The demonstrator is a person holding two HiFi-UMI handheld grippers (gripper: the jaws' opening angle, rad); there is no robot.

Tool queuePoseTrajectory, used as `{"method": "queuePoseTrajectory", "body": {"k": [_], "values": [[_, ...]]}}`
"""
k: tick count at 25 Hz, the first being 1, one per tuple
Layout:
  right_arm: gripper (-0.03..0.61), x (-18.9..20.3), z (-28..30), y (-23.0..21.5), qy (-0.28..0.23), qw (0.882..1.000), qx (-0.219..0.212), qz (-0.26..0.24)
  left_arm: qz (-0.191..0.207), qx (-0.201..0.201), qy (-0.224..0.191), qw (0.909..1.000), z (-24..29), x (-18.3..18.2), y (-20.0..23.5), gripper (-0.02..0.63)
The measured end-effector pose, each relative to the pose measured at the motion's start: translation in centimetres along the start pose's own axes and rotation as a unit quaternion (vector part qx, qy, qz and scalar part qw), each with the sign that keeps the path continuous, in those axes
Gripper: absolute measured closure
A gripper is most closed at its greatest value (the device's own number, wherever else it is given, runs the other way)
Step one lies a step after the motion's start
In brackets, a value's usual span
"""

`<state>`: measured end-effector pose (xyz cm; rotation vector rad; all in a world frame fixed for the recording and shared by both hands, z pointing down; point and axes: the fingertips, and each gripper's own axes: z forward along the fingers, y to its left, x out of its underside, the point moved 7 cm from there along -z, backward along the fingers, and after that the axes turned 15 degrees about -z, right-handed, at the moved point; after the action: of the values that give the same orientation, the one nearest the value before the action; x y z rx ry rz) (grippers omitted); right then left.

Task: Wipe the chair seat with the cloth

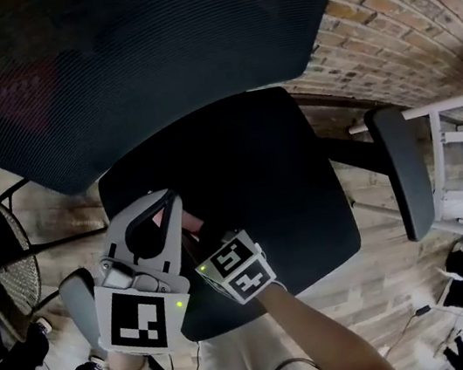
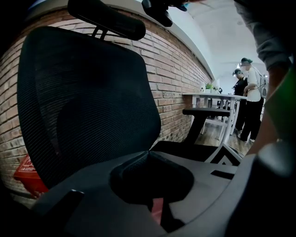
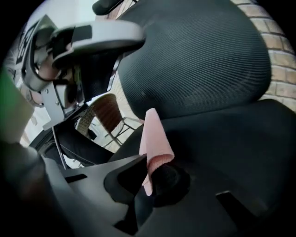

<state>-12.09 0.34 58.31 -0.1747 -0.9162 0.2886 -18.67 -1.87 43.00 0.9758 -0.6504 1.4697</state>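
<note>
**Poised at the front of the chair seat [image 1: 275, 181] with the cloth [image 3: 155, 139] pinched for wiping.**

Nearest, in the right gripper [image 3: 155, 173]: a fold of the pink cloth, clamped narrow between the fingers, with the free end standing up above them. Just beside it, on the left gripper [image 2: 148, 155]: fingers shut tip to tip, with only a pink sliver showing low in the gap behind the tips. Probably at the very start of the wipe, with no telling yet whether cloth meets fabric. To do it well, lower the right gripper until loose cloth, not fingers, lies flat on the seat. Press lightly and sweep in overlapping passes from the near edge toward the backrest [image 1: 146, 53]. Keep the left gripper out of the path. Stop short of the far armrest [image 1: 401, 167].
</note>
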Motion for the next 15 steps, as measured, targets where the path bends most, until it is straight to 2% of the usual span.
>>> {"method": "queuePoseTrajectory", "body": {"k": [10,15], "values": [[0.528,2.6,-5.1,-5.7,-0.001,0.996,0.082,0.042,-0.001,0.028,0.013,0.9995,3.3,0.0,-2.9,0.595],[0.528,4.2,-8.7,-9.1,-0.013,0.987,0.139,0.081,0.013,0.055,0.018,0.9982,5.5,-0.6,-5.0,0.595]]}}
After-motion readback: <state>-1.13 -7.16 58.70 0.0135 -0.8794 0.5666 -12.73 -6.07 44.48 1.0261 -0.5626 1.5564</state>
